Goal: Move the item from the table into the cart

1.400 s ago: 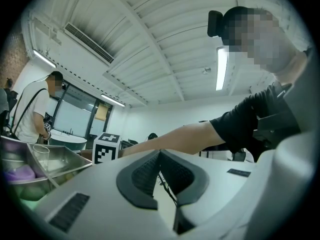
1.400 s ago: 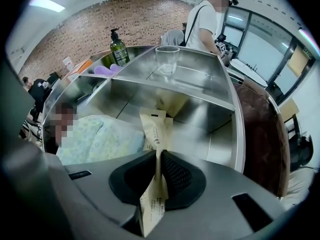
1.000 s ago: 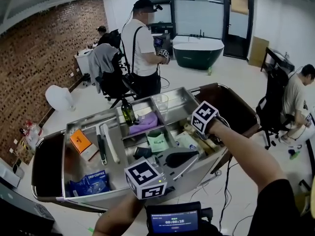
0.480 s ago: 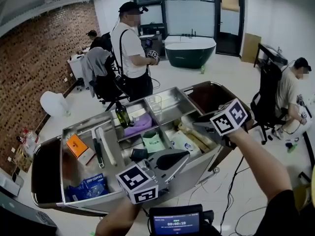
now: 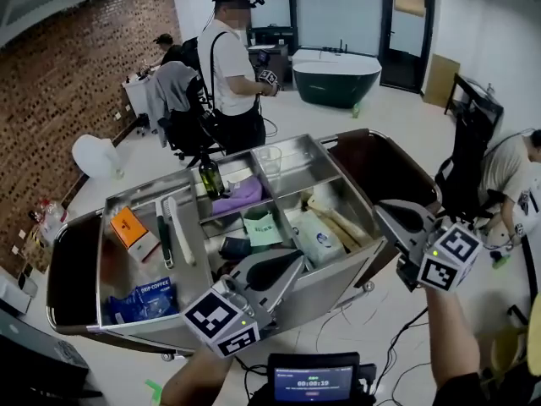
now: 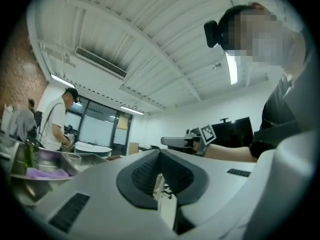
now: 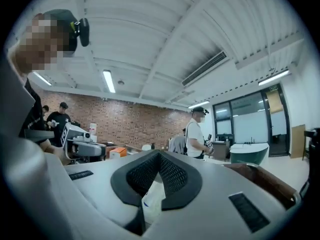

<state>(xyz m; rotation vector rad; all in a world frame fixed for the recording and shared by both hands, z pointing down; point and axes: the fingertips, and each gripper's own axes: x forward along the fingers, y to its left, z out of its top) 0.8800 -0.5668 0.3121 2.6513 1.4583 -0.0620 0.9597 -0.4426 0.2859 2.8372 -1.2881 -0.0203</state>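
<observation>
The steel cart [image 5: 359,260] stands below me with several compartments. A white bag [image 5: 319,240] lies in its right compartment beside a long wooden piece [image 5: 338,218]. My right gripper [image 5: 385,211] hangs off the cart's right rim, jaws shut with nothing between them; in its own view the gripper [image 7: 159,171] points up across the room. My left gripper [image 5: 292,260] hovers at the cart's near edge, also shut and empty, and its own view shows the gripper [image 6: 159,176] tilted up at the ceiling.
The cart also holds an orange box [image 5: 128,227], a blue coffee bag [image 5: 144,299], a green bottle [image 5: 206,176], a purple cloth [image 5: 243,196], a clear cup [image 5: 269,159] and a green packet [image 5: 260,227]. A person [image 5: 232,66] stands behind the cart; another sits at far right [image 5: 511,172].
My right gripper has drawn back from over the cart's right compartment, moving right and toward me, clear of the rim. The left gripper has stayed near the front edge.
</observation>
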